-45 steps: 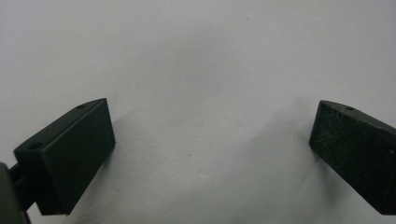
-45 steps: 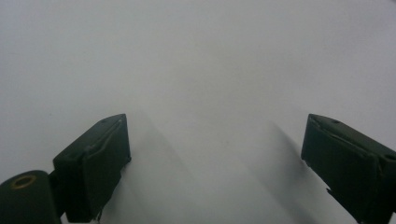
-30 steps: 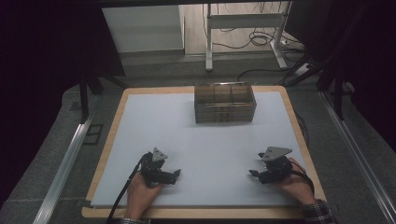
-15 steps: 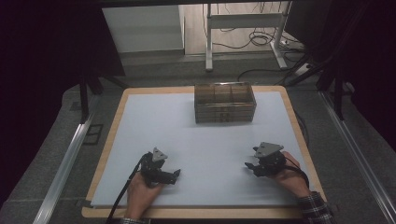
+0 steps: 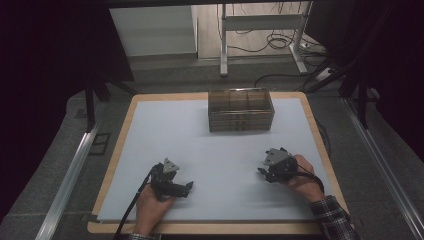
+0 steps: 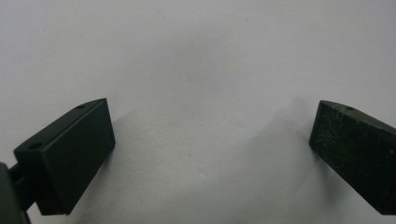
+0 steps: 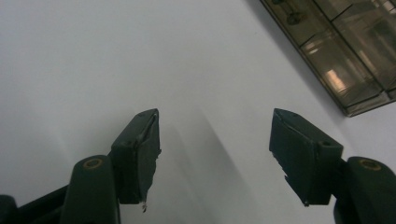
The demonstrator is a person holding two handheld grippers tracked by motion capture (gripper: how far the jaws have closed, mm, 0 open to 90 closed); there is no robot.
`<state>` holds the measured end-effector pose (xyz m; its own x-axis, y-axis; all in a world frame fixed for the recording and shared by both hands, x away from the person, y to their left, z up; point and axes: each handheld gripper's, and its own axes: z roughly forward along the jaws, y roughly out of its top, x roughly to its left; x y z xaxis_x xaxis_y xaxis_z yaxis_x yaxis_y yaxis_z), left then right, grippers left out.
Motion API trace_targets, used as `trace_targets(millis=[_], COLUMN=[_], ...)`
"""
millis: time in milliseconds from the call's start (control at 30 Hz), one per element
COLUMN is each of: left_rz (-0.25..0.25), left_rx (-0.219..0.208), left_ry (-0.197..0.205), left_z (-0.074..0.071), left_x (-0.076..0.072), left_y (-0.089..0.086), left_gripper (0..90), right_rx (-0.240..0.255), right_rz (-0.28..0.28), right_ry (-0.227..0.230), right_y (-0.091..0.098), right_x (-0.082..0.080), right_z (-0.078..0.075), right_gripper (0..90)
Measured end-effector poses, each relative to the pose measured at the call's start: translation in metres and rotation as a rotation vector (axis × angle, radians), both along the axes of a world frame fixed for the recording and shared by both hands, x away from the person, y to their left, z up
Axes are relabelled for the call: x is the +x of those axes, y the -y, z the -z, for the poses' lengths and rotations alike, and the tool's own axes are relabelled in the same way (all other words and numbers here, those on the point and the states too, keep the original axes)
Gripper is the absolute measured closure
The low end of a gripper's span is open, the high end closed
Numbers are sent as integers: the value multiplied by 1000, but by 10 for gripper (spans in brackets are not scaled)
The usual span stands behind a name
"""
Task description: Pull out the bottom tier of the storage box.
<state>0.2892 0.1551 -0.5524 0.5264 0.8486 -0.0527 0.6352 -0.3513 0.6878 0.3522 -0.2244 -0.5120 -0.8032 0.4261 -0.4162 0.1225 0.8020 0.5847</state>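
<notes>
Both hands were down on the near half of the white mat (image 5: 210,145), well apart from each other. The left gripper (image 5: 186,187) sat at the near left, held in the person's left hand (image 5: 150,207), its jaws pointing right; its own camera showed them spread wide over bare mat, nothing between them (image 6: 205,140). The right gripper (image 5: 261,171) was at the near right, gripped by the right hand (image 5: 300,175) with a plaid sleeve (image 5: 332,217) trailing off the near edge. Its jaws stood apart too, empty, aimed left and slightly away (image 7: 215,135). At the far side of the mat, about centre, stood a clear smoky drawer box (image 5: 241,110) with compartments along its top, touched by neither gripper. From the right gripper's camera, a corner of that box (image 7: 341,51) showed at the upper right. The mat lay on a wooden tabletop (image 5: 117,150).
</notes>
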Motion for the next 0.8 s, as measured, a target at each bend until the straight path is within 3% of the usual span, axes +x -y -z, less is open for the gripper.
trace_targets(millis=[133, 367, 533, 600, 800], left_rz=[0, 0, 1, 1, 2], left_rx=[0, 0, 0, 0, 1], left_ry=[0, 0, -1, -1, -1], left_z=[0, 0, 0, 0, 0], left_x=[0, 0, 0, 0, 0], left_y=[0, 0, 0, 0, 0], left_gripper=[0, 0, 0, 0, 0], right_rx=[-25, -104, -139, -168, -221], right_rz=[-6, -23, -29, -30, -38], right_ry=[28, 130, 176, 218, 278], right_y=[-6, -21, -28, -33, -40], right_x=[4, 16, 20, 25, 30], right_z=[-1, 2, 5, 7, 10], right_gripper=[351, 355, 361, 365, 374])
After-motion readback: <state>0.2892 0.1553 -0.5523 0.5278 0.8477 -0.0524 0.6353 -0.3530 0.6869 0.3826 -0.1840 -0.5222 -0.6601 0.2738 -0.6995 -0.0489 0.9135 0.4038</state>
